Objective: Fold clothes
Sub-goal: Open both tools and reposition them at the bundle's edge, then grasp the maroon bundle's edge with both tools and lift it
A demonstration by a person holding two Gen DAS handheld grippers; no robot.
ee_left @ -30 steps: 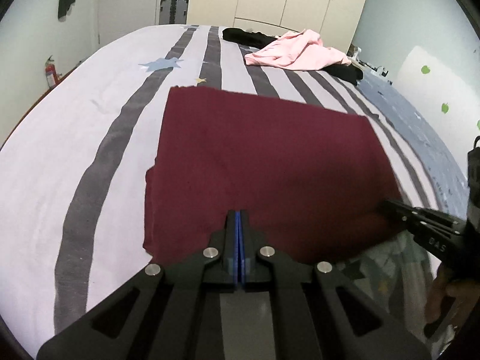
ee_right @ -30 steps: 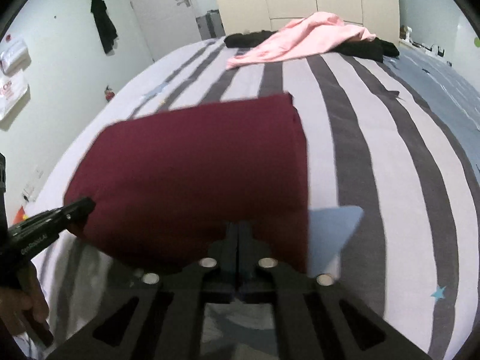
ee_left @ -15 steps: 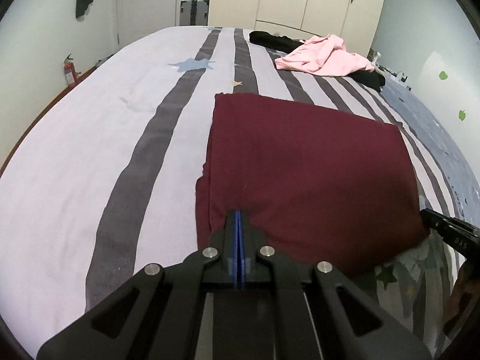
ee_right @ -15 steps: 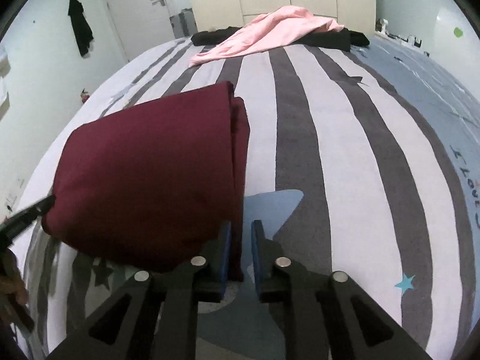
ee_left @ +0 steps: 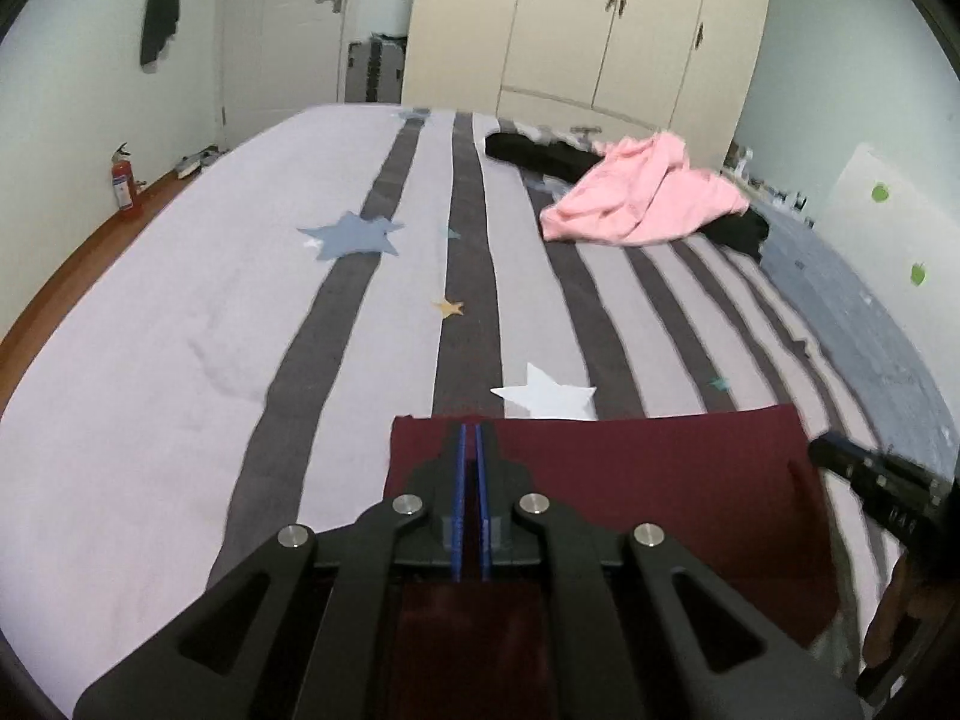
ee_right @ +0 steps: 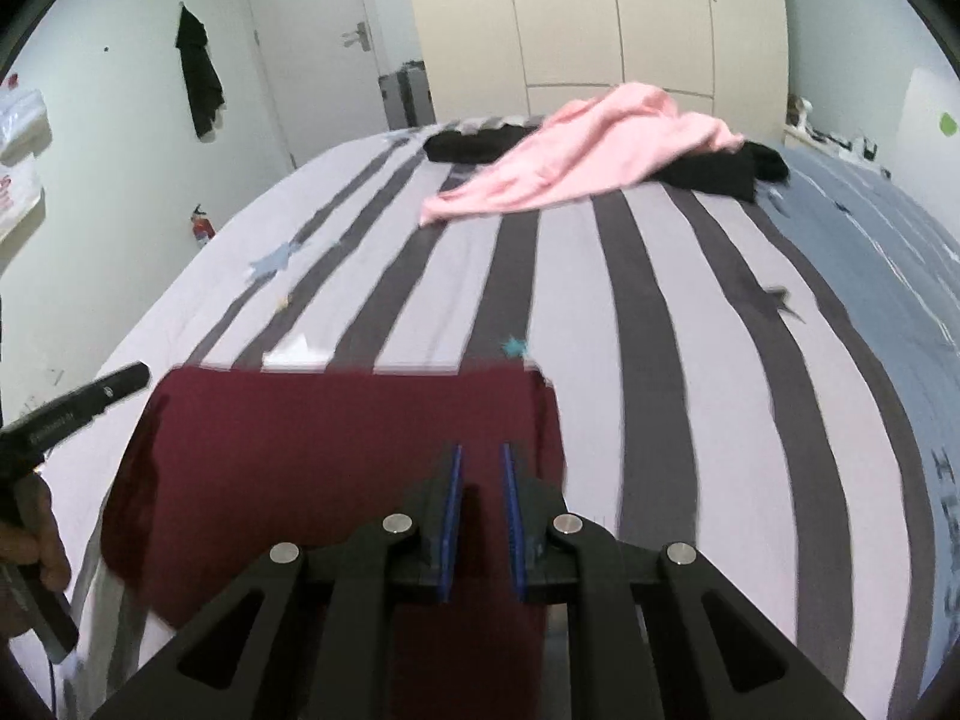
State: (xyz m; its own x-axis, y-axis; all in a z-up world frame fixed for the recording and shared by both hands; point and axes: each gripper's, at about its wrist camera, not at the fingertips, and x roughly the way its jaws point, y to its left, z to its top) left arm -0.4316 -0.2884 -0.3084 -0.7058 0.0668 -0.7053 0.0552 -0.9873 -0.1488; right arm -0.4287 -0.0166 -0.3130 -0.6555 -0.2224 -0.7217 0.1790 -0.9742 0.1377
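Note:
A dark red folded garment (ee_left: 660, 480) lies flat on the striped bed at the near edge; it also shows in the right wrist view (ee_right: 336, 444). My left gripper (ee_left: 471, 438) is over its left part, blue pads a narrow gap apart, nothing clearly held between them. My right gripper (ee_right: 480, 456) is over the garment's right part, jaws open and empty. The right gripper also shows at the right edge of the left wrist view (ee_left: 864, 468), and the left gripper at the left of the right wrist view (ee_right: 90, 402).
A pink garment (ee_left: 648, 198) lies on black clothes (ee_left: 540, 156) at the far end of the bed (ee_left: 180, 330); both show in the right wrist view too (ee_right: 588, 150). Wardrobe doors (ee_left: 600, 30) stand behind. A fire extinguisher (ee_left: 123, 180) stands by the left wall.
Both grippers have opened and let go of the red garment. The garment now lies folded shorter, its far edge closer to me. The cameras have tilted up toward the far end of the bed.

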